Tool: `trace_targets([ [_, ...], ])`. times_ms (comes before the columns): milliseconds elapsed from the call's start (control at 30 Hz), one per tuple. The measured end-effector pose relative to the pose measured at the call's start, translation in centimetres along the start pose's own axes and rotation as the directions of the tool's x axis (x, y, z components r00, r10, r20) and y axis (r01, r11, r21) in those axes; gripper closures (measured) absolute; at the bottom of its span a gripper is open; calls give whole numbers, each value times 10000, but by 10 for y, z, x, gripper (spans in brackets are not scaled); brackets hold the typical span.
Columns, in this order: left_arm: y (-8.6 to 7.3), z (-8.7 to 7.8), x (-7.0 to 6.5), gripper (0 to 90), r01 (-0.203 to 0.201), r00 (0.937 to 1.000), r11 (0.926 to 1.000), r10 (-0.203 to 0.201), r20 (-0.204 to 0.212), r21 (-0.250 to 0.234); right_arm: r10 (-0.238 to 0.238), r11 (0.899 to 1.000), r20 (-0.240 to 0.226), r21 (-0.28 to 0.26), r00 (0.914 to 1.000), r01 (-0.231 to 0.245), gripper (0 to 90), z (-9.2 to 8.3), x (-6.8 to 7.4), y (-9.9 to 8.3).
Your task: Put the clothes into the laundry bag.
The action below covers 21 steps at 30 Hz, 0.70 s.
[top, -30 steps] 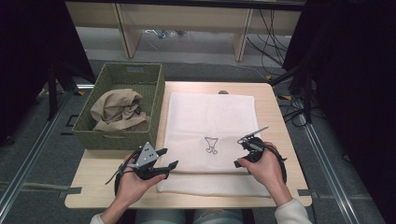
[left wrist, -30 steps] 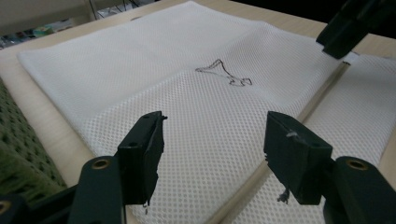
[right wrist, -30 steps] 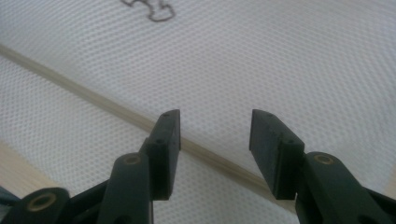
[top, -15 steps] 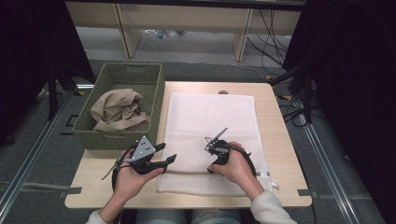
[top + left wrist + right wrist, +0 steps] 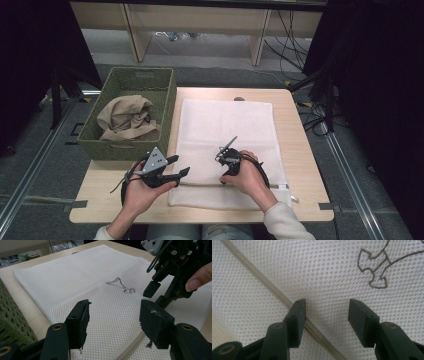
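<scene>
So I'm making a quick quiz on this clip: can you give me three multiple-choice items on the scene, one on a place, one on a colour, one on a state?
1. Where does the beige cloth lie?
A in the green basket
B on the mesh bag
C on the floor

2. What colour is the mesh bag?
A blue
B white
C black

3. How do the right tool's jaws stand?
A shut on the cloth
B shut on nothing
C open over the mesh

Answers: A, the cloth sits crumpled inside the basket; B, the bag is white netting; C, the right gripper view shows a gap between the jaws above the mesh.
</scene>
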<state>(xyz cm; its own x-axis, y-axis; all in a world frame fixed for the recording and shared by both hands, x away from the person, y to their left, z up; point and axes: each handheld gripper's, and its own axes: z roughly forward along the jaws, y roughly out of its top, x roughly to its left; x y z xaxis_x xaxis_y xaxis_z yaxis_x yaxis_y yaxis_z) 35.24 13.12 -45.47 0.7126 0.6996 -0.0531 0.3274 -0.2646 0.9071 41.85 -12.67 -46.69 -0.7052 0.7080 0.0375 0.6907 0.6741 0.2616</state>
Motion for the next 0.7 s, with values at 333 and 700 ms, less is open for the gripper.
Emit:
trace_targets([
  [333, 1, -4, 3, 409, 27, 9999, 9999, -29, -145, -107, -66, 9997, -127, 227, 9999, 68, 486, 8, -2, -1],
  [700, -1, -7, 5, 402, 99, 9996, 9999, -101, -253, -81, -459, 9980, 65, 441, 9989, 456, 625, 10, -3, -1],
])
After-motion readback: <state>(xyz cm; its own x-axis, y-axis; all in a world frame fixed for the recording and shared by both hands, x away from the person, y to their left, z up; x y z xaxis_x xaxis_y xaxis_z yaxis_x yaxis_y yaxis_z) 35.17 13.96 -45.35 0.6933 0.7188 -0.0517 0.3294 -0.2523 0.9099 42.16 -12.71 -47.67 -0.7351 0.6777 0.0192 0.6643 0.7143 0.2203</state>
